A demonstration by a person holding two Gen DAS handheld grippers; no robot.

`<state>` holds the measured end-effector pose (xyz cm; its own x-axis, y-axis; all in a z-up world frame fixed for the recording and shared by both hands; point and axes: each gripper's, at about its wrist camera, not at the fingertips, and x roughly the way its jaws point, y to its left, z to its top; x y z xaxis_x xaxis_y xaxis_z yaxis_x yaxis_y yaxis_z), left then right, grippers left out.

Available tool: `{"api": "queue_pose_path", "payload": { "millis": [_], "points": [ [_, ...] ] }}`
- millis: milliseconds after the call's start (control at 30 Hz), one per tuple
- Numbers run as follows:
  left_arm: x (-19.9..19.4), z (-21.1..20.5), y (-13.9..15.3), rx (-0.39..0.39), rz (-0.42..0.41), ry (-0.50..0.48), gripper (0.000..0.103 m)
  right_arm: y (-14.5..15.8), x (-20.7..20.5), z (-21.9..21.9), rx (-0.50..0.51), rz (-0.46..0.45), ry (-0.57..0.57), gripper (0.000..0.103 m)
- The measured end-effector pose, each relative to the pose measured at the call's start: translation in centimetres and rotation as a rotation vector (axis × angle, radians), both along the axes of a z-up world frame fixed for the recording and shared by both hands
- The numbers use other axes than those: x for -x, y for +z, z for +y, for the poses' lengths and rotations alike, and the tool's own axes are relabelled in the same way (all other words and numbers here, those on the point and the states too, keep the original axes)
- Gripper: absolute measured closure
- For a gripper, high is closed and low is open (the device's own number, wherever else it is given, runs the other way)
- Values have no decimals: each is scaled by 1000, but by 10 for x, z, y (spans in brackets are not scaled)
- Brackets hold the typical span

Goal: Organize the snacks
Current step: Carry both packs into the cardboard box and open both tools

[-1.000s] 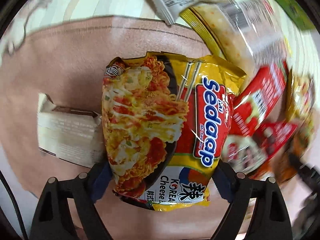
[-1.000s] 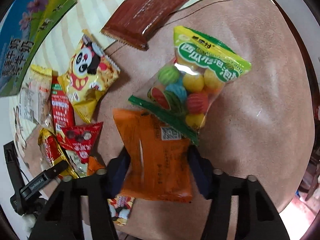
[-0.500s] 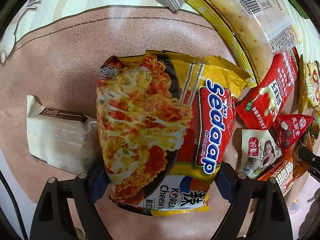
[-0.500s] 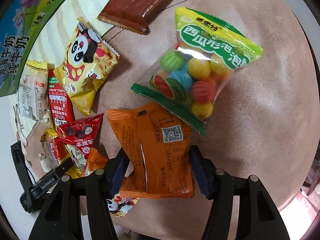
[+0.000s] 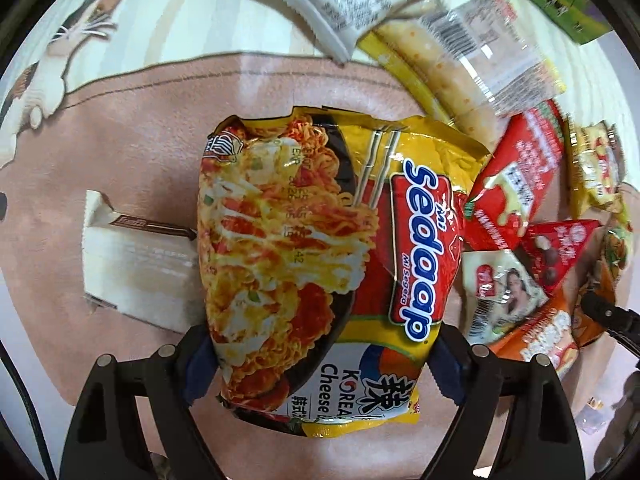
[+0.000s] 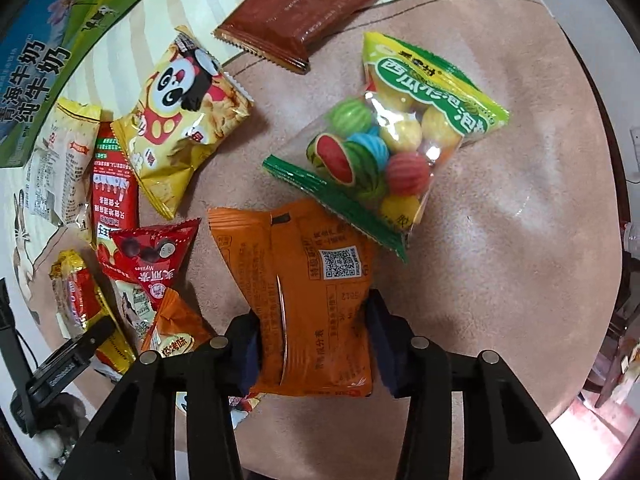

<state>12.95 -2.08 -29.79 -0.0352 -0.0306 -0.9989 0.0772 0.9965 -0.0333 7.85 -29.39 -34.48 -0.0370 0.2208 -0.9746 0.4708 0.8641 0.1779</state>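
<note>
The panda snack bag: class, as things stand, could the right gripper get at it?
Probably not yet. The right gripper is closing on the orange packet, so it is occupied. The panda snack bag itself lies uncovered on the mat's edge, with nothing on top of it.

The noodle packet reads "Mi Sedaap", "Mi Segera" and "KOREA… Cheese" (the rest is cut off). To its left, the cream wrapper bears a small brown brand strip, too small to read. In the right wrist view, the orange pouch carries a QR code; the red triangular pouch to its left reads "Mylikes".
</note>
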Motion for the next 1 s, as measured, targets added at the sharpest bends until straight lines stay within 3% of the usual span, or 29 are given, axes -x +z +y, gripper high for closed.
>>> {"api": "queue_pose_path", "payload": {
  "millis": [200,500,733,1000],
  "points": [
    [17,3,39,32,-60,-16,16,18,8,15,3,-51,1,55],
    [48,10,124,133,-180,-69,16,82,0,52,35,-204,12,56],
    [46,19,196,220,-246,-110,16,167,1,69,2,-367,14,56],
    [-11,18,247,276,-268,-108,16,264,-38,69,-83,-541,51,56]
  ]
}}
